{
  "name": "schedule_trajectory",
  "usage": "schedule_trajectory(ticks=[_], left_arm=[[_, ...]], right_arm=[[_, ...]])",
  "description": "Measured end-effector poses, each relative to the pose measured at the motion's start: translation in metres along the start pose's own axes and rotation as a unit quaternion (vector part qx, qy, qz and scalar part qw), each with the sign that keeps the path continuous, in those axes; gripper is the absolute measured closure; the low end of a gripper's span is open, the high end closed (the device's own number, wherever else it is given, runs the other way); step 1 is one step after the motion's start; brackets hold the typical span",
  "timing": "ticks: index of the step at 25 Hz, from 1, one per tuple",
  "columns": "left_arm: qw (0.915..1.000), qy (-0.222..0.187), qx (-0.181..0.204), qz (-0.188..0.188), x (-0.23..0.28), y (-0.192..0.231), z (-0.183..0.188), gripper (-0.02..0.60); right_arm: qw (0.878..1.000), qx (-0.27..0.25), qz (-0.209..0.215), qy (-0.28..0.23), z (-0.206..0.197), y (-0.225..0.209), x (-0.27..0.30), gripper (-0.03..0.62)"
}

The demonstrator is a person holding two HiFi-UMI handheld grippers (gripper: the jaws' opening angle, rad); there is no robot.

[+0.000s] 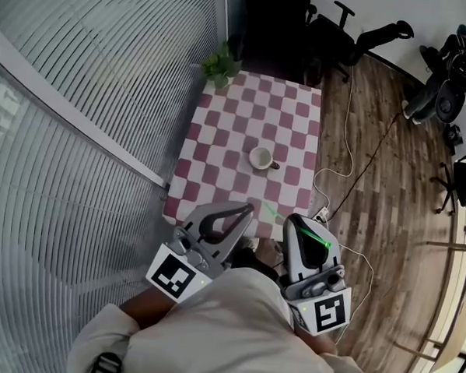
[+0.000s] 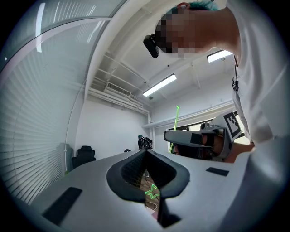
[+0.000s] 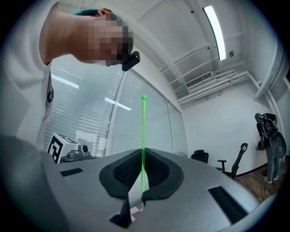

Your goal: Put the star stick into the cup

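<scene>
Glowing green star stick, thin, straight

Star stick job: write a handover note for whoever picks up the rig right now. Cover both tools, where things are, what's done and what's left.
Right tool: shut on the green star stick, which runs up through its jaws.
Left tool: jaws together, nothing seen clamped.
White cup: upright, mid checkered table, apart from both tools, which are at the table's near edge.
Done: stick is in hand.
Left: carry it over the cup, lower it in, release.
</scene>
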State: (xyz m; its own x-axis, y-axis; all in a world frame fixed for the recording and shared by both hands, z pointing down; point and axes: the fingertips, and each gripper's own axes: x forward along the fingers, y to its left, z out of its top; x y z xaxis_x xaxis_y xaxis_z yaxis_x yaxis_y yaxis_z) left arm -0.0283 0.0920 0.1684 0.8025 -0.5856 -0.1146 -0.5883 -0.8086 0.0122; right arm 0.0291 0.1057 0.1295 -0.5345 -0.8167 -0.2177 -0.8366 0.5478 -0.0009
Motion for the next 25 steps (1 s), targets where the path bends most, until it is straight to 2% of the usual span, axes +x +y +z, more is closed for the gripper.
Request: schedule_trajectory(ticks=[10, 25], left_arm=[[0.9999, 0.002, 0.01, 0.003, 0.057, 0.021, 0.0, 0.549], [0.9997, 0.007, -0.001, 0.024, 0.13, 0.048, -0.018, 0.549]], right_arm=[[1.0, -0.005, 0.012, -0.005, -0.005, -0.058, 0.02, 0.557], [1.0, 0.01, 0.024, 0.005, -0.022, -0.131, 0.047, 0.557]])
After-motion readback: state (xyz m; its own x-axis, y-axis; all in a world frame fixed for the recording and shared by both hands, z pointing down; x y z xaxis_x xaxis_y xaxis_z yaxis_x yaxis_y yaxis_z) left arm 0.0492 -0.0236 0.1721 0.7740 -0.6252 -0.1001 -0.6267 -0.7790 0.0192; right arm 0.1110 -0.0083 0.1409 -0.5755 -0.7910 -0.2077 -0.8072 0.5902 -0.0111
